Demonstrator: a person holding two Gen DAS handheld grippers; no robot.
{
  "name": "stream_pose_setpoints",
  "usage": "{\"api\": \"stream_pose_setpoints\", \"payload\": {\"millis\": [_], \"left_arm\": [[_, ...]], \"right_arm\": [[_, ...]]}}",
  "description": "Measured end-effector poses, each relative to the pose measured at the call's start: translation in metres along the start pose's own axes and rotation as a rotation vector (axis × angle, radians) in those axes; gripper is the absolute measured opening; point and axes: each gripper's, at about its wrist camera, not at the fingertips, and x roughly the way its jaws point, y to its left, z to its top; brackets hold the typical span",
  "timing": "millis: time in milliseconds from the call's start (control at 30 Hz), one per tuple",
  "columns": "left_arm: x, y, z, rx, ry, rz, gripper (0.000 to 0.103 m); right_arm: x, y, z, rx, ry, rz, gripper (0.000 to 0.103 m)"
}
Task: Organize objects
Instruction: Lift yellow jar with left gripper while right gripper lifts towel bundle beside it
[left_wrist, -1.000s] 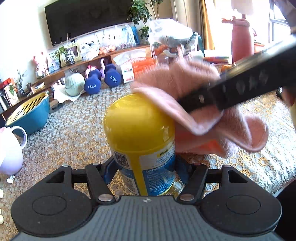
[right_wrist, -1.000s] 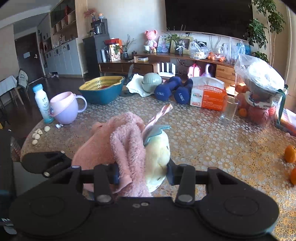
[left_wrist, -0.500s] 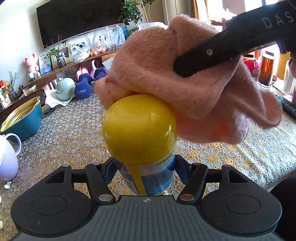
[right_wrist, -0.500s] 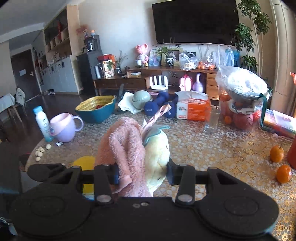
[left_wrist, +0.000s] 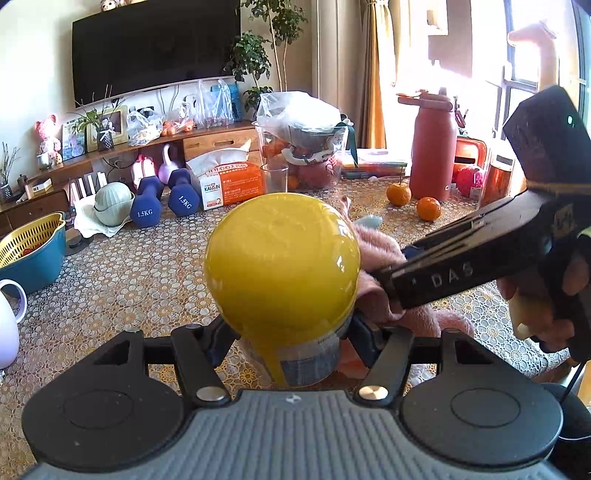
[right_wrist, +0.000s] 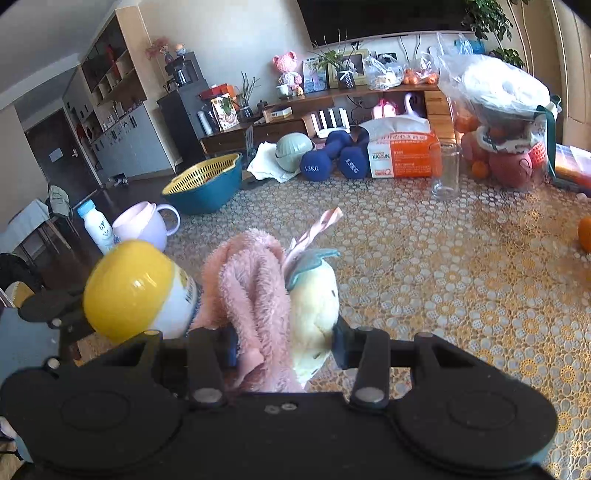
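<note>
The left gripper (left_wrist: 288, 332) pinched a yellow-capped plastic bottle with a blue-and-white label (left_wrist: 282, 266) above a table covered in a gold lace-patterned cloth (left_wrist: 129, 273). Just beside it, the right gripper (right_wrist: 284, 343) was clamped on a fluffy pink towel (right_wrist: 251, 291) bunched with a pale yellow plush toy (right_wrist: 314, 306).

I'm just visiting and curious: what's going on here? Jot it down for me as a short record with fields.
Setting: living-room table with a patterned lace cover
Left gripper: clamped on a yellow-capped bottle
Right gripper: clamped on a pink fluffy plush toy
How they sit: bottle and toy side by side, close together
Nearby on the table: blue dumbbells, teal basket, lilac mug, empty glass, oranges
</note>
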Motion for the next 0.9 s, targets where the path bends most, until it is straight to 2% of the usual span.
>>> {"api": "stream_pose_setpoints", "payload": {"millis": [100, 200, 300, 400, 467, 533, 633, 800, 900], "left_arm": [[-0.003, 0.001, -0.001, 0.002, -0.007, -0.012, 0.064], [0.0, 0.001, -0.005, -0.004, 0.009, -0.014, 0.064], [0.005, 0.0, -0.008, -0.007, 0.027, -0.015, 0.064], [0.008, -0.004, -0.01, 0.011, 0.037, -0.024, 0.064], [0.009, -0.007, -0.01, 0.023, 0.037, -0.029, 0.064], [0.008, -0.008, -0.009, 0.018, 0.033, -0.036, 0.064], [0.009, -0.004, -0.008, 0.004, 0.048, -0.033, 0.064], [0.008, 0.004, -0.009, -0.022, 0.044, -0.024, 0.064], [0.005, 0.0, -0.009, 0.018, 0.037, -0.031, 0.064]], "right_arm": [[0.002, -0.004, -0.01, -0.063, 0.031, -0.078, 0.044], [-0.012, -0.014, -0.01, -0.056, 0.004, -0.106, 0.044], [-0.031, -0.017, 0.0, -0.041, -0.061, -0.076, 0.044], [-0.044, -0.012, 0.012, -0.025, -0.112, 0.012, 0.044], [-0.043, -0.004, 0.016, -0.024, -0.116, 0.078, 0.044], [-0.038, 0.006, 0.015, -0.055, -0.105, 0.105, 0.044], [-0.03, 0.014, 0.007, -0.108, -0.086, 0.069, 0.045], [-0.027, 0.005, -0.005, -0.103, -0.039, 0.05, 0.045], [-0.033, 0.003, -0.01, -0.151, -0.027, 0.009, 0.044]]}}
